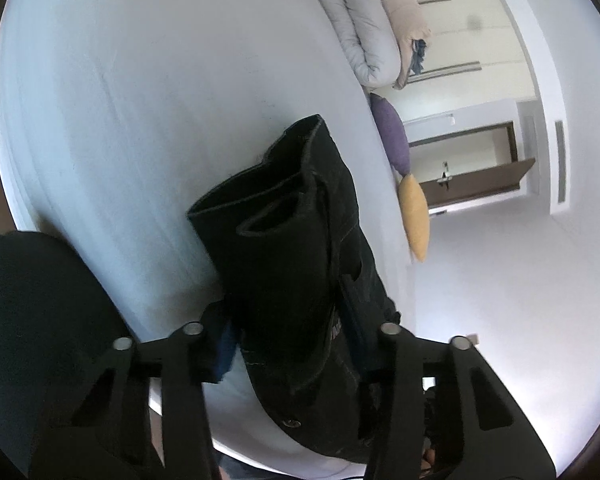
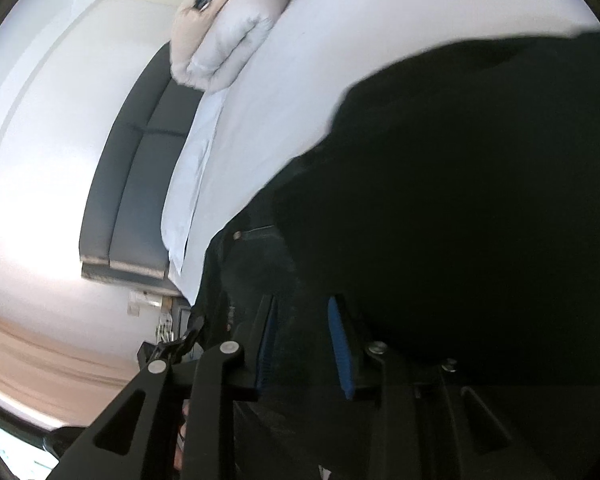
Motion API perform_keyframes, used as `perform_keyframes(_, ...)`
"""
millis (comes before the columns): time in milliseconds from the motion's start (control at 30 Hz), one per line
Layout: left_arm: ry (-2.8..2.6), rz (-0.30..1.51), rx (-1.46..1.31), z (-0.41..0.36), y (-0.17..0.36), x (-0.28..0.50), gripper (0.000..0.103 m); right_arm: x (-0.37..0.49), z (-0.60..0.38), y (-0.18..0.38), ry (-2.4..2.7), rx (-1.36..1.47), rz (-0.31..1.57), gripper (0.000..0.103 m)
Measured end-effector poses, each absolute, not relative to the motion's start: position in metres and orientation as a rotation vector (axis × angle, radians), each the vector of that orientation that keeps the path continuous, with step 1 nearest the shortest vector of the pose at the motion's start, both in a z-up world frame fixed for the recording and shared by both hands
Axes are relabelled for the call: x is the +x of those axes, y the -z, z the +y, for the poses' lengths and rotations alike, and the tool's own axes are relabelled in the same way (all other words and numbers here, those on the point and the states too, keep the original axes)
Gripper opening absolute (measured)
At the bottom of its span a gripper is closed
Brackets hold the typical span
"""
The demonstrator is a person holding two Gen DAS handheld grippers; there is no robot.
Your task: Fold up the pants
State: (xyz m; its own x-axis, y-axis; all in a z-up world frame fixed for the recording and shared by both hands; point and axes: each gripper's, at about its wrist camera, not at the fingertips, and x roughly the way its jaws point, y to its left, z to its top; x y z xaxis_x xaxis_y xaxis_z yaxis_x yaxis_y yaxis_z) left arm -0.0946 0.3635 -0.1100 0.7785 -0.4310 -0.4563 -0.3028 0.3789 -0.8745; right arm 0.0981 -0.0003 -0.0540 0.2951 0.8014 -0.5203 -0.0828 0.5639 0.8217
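From the left wrist, my left hand-held gripper (image 1: 296,344) pinches the dark pants (image 1: 296,240) near the waistband; the legs trail across the white bed (image 1: 140,100), cuffs toward the pillows (image 1: 404,168). From the right wrist, my right hand-held gripper (image 2: 306,344) has black cloth between its blue pads (image 2: 342,348), though I cannot tell whether they press it. A thin bite there may slip, skewing the fold.

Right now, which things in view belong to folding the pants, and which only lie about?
For the job: black pants, left gripper, right gripper, white bed.
Lying about: rolled duvet, purple pillow, yellow pillow.
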Motion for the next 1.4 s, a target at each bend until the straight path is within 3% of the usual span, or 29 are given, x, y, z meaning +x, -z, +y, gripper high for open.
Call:
perform_keyframes(100, 0.097, 0.712, -1.186, 0.366, 0.108, -0.091, 0.04, 0.109, 0.016, 0.045, -0.698, 0.736, 1.132, 0.042)
perform_keyframes(300, 0.128, 0.727, -1.208, 0.368, 0.114, -0.091, 0.04, 0.135, 0.051, 0.057, -0.728, 0.65, 1.225, 0.04)
perform_keyframes(400, 0.128, 0.735, -1.174, 0.365, 0.11, -0.086, 0.039, 0.146, 0.056, 0.072, -0.649, 0.624, 1.276, 0.002)
perform_keyframes(433, 0.121, 0.737, -1.142, 0.362, 0.106, -0.085, 0.036, 0.147, 0.056, 0.075, -0.627, 0.62, 1.287, 0.0)
perform_keyframes(700, 0.055, 0.73, -0.873, 0.335, 0.066, -0.081, 0.022, 0.155, 0.06, 0.082, -0.541, 0.6, 1.298, 0.0)
perform_keyframes(1100, 0.052, 0.652, -0.503, 0.262, -0.008, -0.056, 0.015, 0.147, 0.053, 0.079, -0.537, 0.588, 1.21, 0.0)
perform_keyframes(1167, 0.064, 0.631, -0.429, 0.246, -0.023, -0.054, 0.015, 0.138, 0.036, 0.072, -0.591, 0.686, 1.181, 0.016)
perform_keyframes(1200, 0.081, 0.621, -0.381, 0.232, -0.032, -0.053, 0.015, 0.133, 0.024, 0.068, -0.631, 0.76, 1.152, 0.046)
perform_keyframes(1233, 0.095, 0.616, -0.35, 0.221, -0.038, -0.051, 0.015, 0.126, 0.007, 0.06, -0.675, 0.846, 1.09, 0.063)
perform_keyframes(1333, 0.184, 0.599, -0.194, 0.162, -0.052, -0.055, 0.015, 0.119, -0.031, 0.045, -0.714, 0.922, 1.008, 0.072)
perform_keyframes(1400, 0.255, 0.598, -0.065, 0.114, -0.054, -0.054, 0.015, 0.118, -0.051, 0.044, -0.723, 0.952, 0.996, 0.072)
